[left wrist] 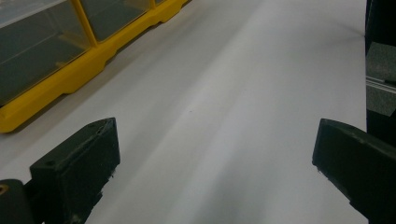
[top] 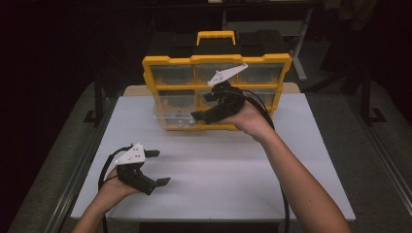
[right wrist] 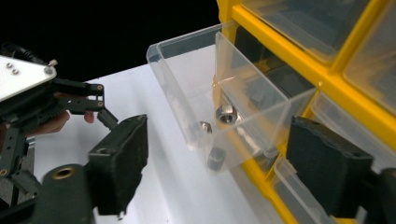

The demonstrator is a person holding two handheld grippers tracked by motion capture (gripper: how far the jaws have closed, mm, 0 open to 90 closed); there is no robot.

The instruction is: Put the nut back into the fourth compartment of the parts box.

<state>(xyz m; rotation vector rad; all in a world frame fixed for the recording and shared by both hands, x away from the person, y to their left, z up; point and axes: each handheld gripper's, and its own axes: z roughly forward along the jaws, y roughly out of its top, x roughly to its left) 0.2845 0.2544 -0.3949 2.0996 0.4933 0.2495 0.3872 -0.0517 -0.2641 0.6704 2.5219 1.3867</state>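
A yellow organizer case (top: 167, 61) with clear drawers stands upright at the back of the white table (top: 228, 170). Its lower left clear drawer (top: 171, 120) is pulled out. In the right gripper view the drawer (right wrist: 187, 74) holds a few metal nuts (right wrist: 226, 113). My right gripper (top: 203, 106) is open just in front of the drawer, its jaws wide apart (right wrist: 224, 163) and touching nothing. My left gripper (top: 160, 167) rests low over the table at the front left, open and empty (left wrist: 215, 163); the yellow case (left wrist: 70, 79) lies off to its left.
The case has a yellow carry handle (top: 215, 37) on top and several shut clear drawers (top: 172, 75). The left gripper (right wrist: 46, 102) also appears far off in the right gripper view. Dark floor and metal frames (top: 97, 97) surround the table.
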